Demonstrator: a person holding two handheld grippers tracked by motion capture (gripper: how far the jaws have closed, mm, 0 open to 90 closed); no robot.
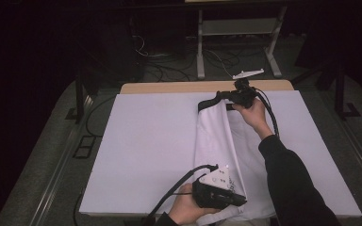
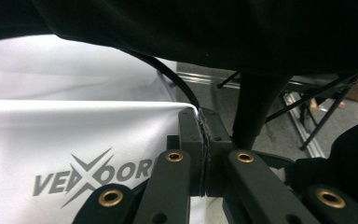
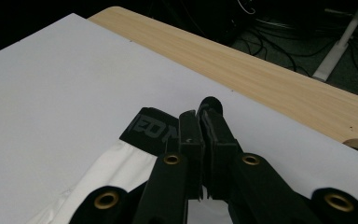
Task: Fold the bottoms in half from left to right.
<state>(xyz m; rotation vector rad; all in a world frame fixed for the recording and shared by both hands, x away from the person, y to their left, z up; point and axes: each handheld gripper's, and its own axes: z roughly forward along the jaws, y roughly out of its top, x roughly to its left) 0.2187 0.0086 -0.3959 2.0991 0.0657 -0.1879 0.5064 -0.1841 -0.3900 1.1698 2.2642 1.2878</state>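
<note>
While both hand-held grippers pinch white shorts (image 1: 217, 141), grey logo (image 2: 93, 175) faces left hand-held gripper (image 2: 203, 154), black waistband (image 3: 151, 128) right hand-held gripper (image 3: 199, 140)

smooth white cloth garment (image 1: 217, 141), matt black waistband (image 3: 151, 128), pale wood table edge (image 3: 261, 70), matt white cover (image 1: 146, 141)

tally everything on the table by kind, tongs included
tongs: 2 (left tongs, right tongs), each shut on the garment
white garment with a black waistband: 1
white table cover: 1
total: 4
</note>
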